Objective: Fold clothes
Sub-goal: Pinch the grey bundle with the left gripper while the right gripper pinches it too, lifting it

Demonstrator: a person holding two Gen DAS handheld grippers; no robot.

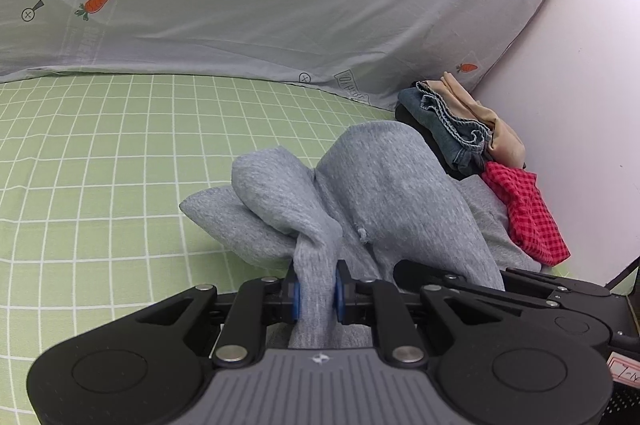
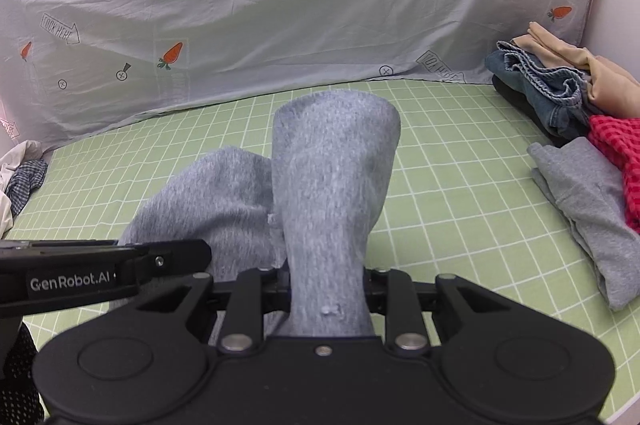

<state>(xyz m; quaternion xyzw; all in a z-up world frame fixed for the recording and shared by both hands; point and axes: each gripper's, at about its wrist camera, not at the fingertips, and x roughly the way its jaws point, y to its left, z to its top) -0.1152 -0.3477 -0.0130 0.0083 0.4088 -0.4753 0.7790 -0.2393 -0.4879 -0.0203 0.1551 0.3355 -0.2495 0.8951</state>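
Left gripper [image 1: 316, 292] pinching a bunched fold of grey knit garment [image 1: 360, 193] between its blue pads [image 1: 295, 295]. Right gripper [image 2: 326, 289] clamped on another fold of the same garment, lifted over the green checked sheet [image 2: 440, 185]. Far right: pile of jeans [image 2: 552, 93], tan cloth [image 2: 580, 65], red checked cloth [image 2: 616, 145], grey top [image 2: 592, 209]. Behind, carrot-print sheet [image 2: 280, 25].

Heathered grey garment [image 2: 332, 185]; bed sheet [image 2: 460, 185] light green with white grid; backdrop cloth [image 1: 240, 5] pale grey-blue, orange carrot print; pile: blue denim [image 2: 548, 85], tan cloth [image 2: 580, 65], red-black check [image 2: 616, 145]; tools black
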